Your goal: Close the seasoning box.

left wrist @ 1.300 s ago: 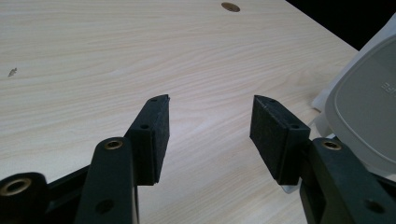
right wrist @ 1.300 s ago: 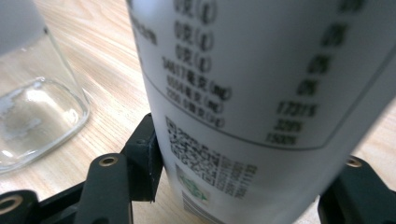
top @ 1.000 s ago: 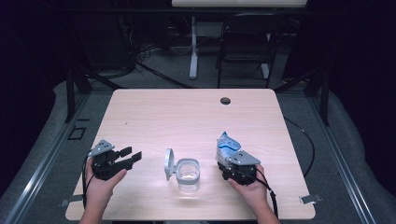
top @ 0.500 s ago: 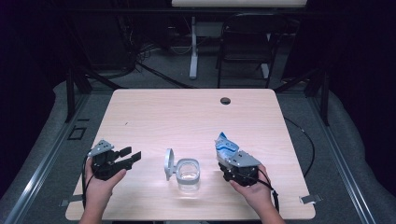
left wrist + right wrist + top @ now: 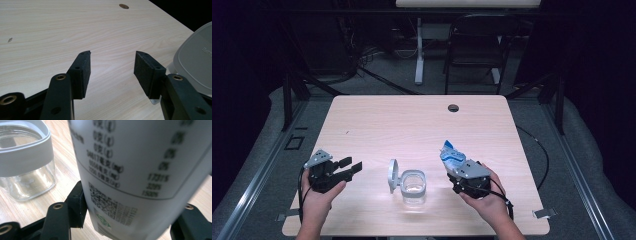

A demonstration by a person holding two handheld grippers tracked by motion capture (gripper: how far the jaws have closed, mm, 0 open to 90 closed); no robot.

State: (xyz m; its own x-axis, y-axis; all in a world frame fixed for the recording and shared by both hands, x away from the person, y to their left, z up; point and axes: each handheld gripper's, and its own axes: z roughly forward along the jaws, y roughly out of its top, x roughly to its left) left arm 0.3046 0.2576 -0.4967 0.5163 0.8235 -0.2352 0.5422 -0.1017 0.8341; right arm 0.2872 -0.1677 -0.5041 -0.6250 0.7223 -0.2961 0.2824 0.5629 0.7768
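One printed pouch (image 5: 140,170), blurred nutrition figures, in right tongs (image 5: 127,220).

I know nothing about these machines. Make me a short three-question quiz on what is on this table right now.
1. True or false: the left gripper holds the packet.
2. How does the jar's lid stand? A. shut on top B. open at the jar's side C. lying across the table
3. Fill in: the right gripper is shut on the ____.

Key
1. False: its jaws stand apart with nothing between them.
2. B: the glass jar is open, its lid hanging beside the rim.
3. Packet.
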